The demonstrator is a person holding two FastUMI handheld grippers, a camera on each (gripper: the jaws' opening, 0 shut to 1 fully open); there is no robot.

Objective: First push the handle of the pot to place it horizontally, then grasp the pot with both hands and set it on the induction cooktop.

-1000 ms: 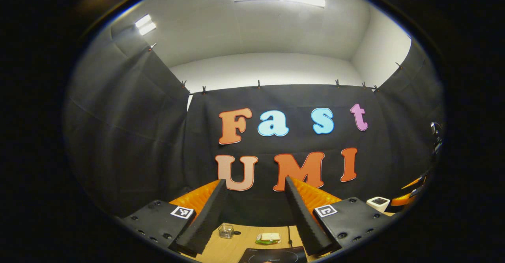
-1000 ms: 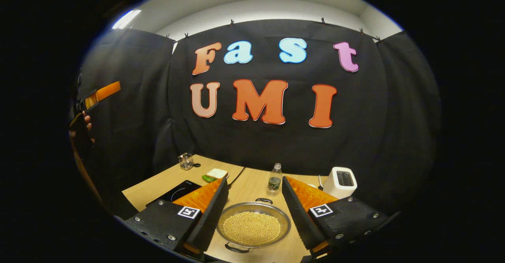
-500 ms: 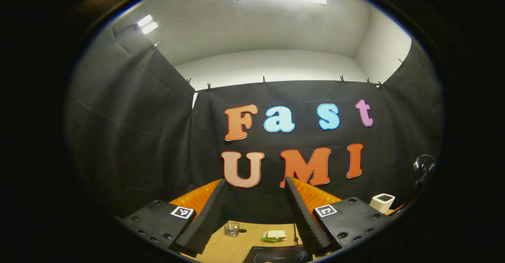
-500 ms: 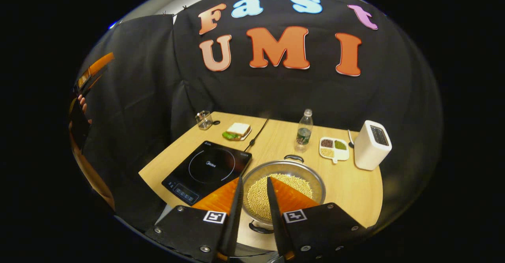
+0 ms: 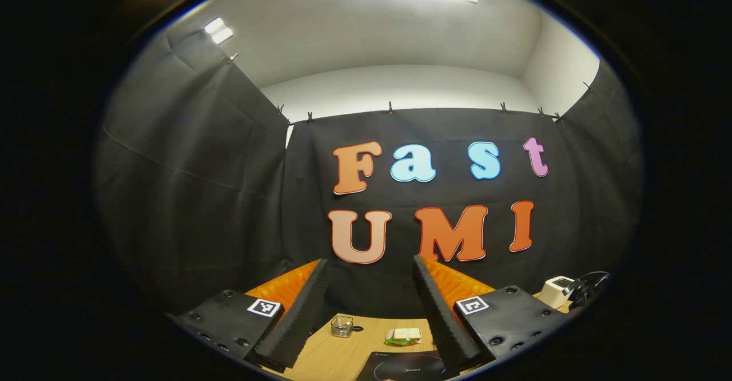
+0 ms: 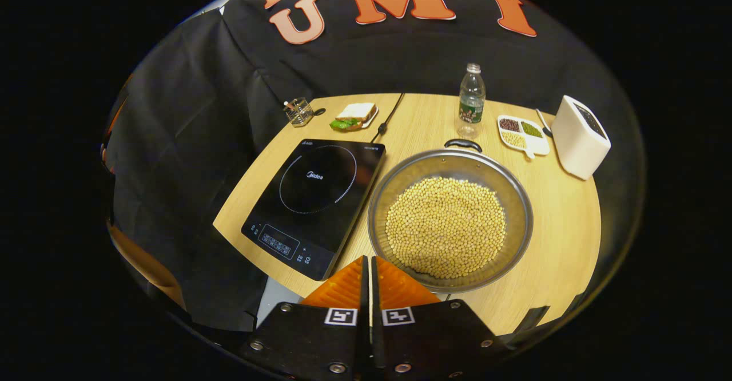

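On tabletop (image 6: 563, 226), induction cooktop (image 6: 317, 198) as landmark: pot (image 6: 452, 218) of beans just right of it, touching tabletop, 1 handle (image 6: 463, 143) at far rim. Bottle (image 6: 472, 100) beyond pot. Right tool (image 6: 367, 272) fingers pressed together, empty, near pot's near rim. Left tool (image 5: 366, 312) wide, empty, raised above cooktop's near end.

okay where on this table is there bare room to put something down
Bare wood lies between the pot and the toaster, along the table edge there, and left of the induction cooktop. The back row is crowded: glass jar, sandwich, bottle, divided dish.
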